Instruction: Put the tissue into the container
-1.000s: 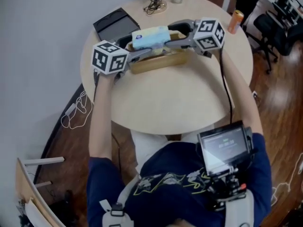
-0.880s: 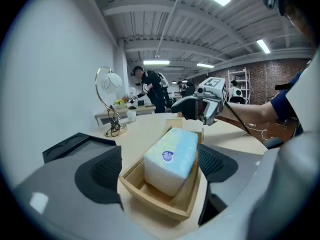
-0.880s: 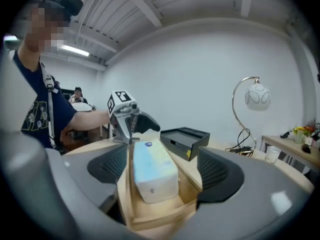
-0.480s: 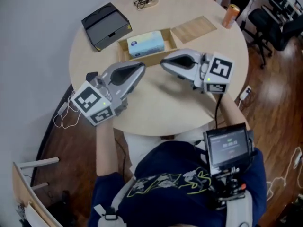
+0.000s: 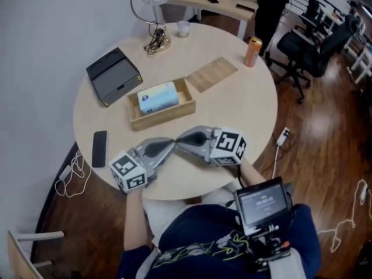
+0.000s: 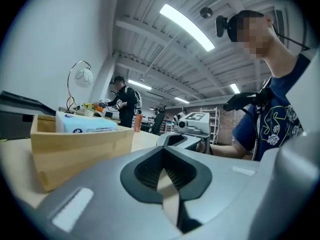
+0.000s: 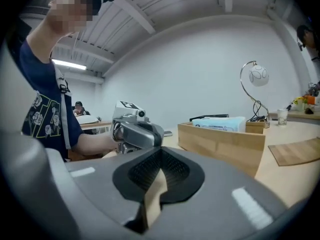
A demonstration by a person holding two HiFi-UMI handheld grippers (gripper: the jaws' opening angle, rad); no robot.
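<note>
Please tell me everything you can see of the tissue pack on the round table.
The tissue pack is a soft, oblong packet, pale blue and white, with a dark blue round mark near one end. Its wrap looks like thin plastic. It lies flat inside the open wooden box, along the box's length, and its top rises a little above the rim. Only the box touches it.

Navy shirt (image 5: 195, 228), grey left claw (image 5: 170, 143), right claw (image 5: 180, 143)

my left gripper (image 5: 170, 143) and right gripper (image 5: 181, 143) are matt grey plastic; the container (image 5: 165, 117) is bare pale wood, the tissue (image 5: 158, 97) pack glossy film, the table (image 5: 232, 115) smooth and matt.
</note>
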